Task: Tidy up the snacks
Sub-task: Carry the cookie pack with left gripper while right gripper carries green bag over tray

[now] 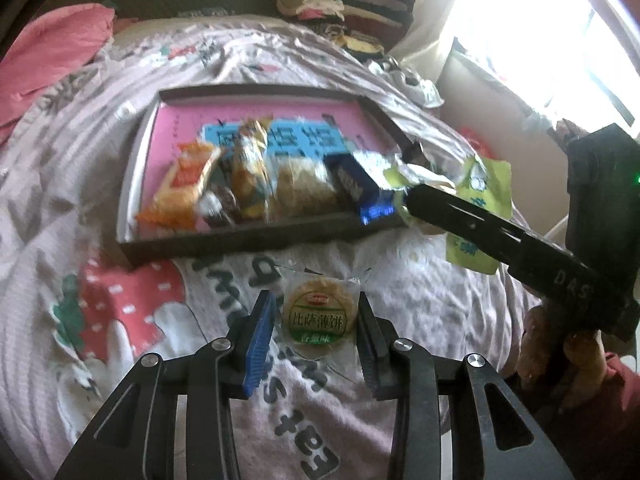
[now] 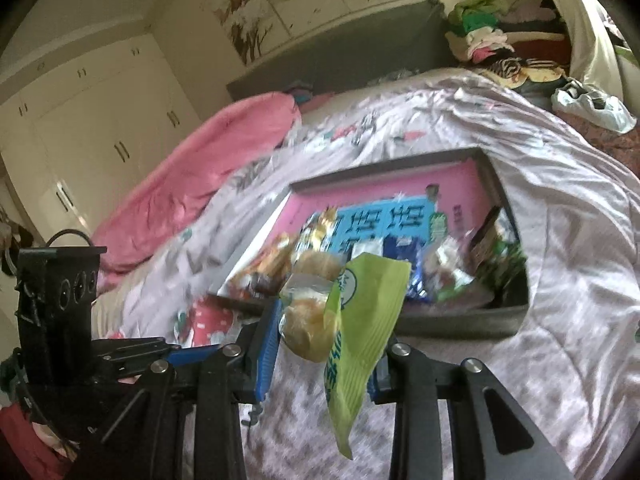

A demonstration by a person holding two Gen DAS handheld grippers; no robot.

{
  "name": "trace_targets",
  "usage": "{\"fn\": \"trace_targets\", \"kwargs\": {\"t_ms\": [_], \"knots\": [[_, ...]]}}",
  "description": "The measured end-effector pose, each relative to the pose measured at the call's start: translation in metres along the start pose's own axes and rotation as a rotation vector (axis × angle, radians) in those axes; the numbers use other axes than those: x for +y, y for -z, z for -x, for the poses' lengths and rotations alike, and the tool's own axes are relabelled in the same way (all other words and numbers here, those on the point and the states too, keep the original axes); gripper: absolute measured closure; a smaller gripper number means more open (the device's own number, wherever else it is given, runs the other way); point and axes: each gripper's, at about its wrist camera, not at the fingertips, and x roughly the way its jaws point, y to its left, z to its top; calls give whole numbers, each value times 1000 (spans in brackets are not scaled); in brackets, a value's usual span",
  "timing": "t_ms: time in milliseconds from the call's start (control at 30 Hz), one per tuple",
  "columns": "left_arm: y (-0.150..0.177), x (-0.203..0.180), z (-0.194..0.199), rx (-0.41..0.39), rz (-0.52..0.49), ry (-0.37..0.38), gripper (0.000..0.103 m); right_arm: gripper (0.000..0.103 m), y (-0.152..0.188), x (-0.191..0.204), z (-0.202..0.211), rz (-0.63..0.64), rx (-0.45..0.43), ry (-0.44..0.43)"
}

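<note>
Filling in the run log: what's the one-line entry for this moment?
left gripper: holds round cracker packet | right gripper: holds green snack bag | tray: holds snacks

A rumpled pale pink quilt printed with strawberries and dark lettering covers the bed. A bunched plain pink blanket lies along its left edge, below cream wardrobe doors. A grey padded headboard stands at the far edge under a pale painted wall panel. A heap of mixed clothes crowds the far right corner, beside a bright window.
</note>
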Motion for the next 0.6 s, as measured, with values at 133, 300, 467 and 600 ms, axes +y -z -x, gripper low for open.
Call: {"fn": "trace_targets", "kwargs": {"t_ms": [133, 300, 467, 600], "knots": [[-11, 2, 2, -20, -1, -25, 63, 68, -5, -5, 4, -9, -25, 5], [-23, 4, 2, -41, 3, -41, 63, 68, -10, -10, 7, -17, -48, 10], [-32, 2, -2, -43, 5, -54, 63, 68, -16, -15, 8, -27, -70, 23], [-39, 2, -6, -44, 7, -61, 63, 68, -20, -20, 8, -35, -80, 28]]}}
